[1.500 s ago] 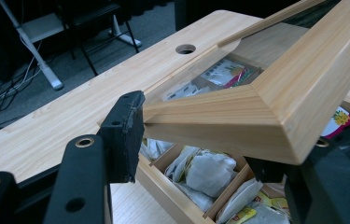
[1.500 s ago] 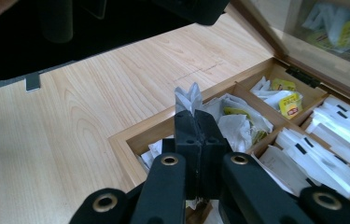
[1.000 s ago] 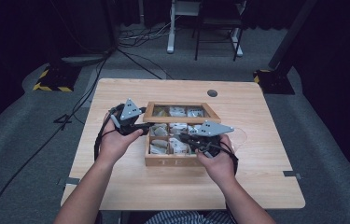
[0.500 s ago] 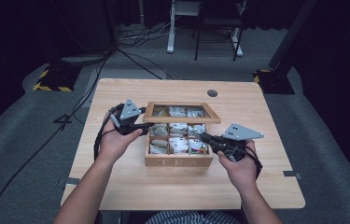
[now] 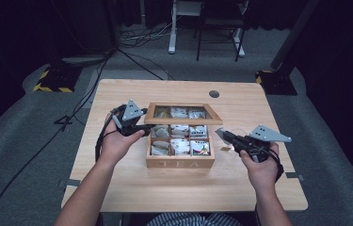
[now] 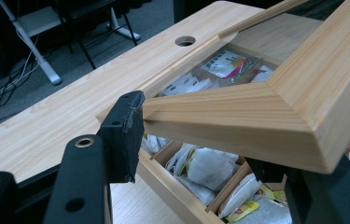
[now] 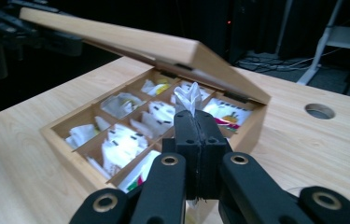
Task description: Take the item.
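My left tool (image 5: 147, 126) pinches the front edge of the lid (image 6: 256, 107), propping it half open over the tea box (image 5: 180, 162) in the middle of the table (image 5: 132, 188). My right tool (image 5: 222, 135), jaws pressed together on a white tea bag (image 7: 187, 97), sits just right of the box, clear of its compartments. I judge the bag has been lifted out. Next I would carry it to bare table at the right and release, while my left keeps the lid from dropping.
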`<action>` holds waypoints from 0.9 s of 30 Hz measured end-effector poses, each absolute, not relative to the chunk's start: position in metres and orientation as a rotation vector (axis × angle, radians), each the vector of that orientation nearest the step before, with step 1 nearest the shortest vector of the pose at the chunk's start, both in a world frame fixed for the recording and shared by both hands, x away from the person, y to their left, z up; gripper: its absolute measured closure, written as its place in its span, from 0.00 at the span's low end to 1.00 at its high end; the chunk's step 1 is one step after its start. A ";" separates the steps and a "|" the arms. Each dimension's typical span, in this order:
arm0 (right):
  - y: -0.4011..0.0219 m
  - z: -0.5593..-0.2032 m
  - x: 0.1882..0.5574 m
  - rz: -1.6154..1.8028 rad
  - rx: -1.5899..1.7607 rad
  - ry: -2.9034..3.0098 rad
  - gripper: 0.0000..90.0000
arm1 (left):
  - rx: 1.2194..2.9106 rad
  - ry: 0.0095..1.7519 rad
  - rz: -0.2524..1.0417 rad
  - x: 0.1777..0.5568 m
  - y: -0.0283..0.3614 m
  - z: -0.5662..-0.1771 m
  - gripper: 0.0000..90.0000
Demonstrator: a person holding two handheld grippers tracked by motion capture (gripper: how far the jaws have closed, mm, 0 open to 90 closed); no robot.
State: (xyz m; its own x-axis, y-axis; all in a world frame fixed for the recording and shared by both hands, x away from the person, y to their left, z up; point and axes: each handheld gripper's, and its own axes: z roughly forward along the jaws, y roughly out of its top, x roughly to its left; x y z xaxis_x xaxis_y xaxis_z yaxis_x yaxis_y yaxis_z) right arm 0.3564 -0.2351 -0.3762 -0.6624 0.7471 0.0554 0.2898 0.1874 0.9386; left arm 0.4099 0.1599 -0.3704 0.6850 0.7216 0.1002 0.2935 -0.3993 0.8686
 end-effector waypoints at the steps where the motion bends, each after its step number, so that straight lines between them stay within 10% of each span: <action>1: -0.237 -0.376 0.357 1.476 0.981 2.044 1.00 | 1.984 0.784 0.592 0.410 0.160 -0.370 0.50; 27: -0.275 -0.382 0.406 1.408 1.099 1.935 1.00 | 1.985 0.791 0.593 0.410 0.159 -0.370 0.49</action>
State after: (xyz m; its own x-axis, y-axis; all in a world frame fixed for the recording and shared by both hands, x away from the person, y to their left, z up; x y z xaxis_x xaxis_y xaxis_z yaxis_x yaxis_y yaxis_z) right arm 0.4065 -0.2752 -0.3819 -0.5475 0.8346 0.0608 0.3147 0.1380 0.9391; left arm 0.4096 0.1592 -0.3702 0.6816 0.7251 0.0986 0.2985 -0.3985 0.8672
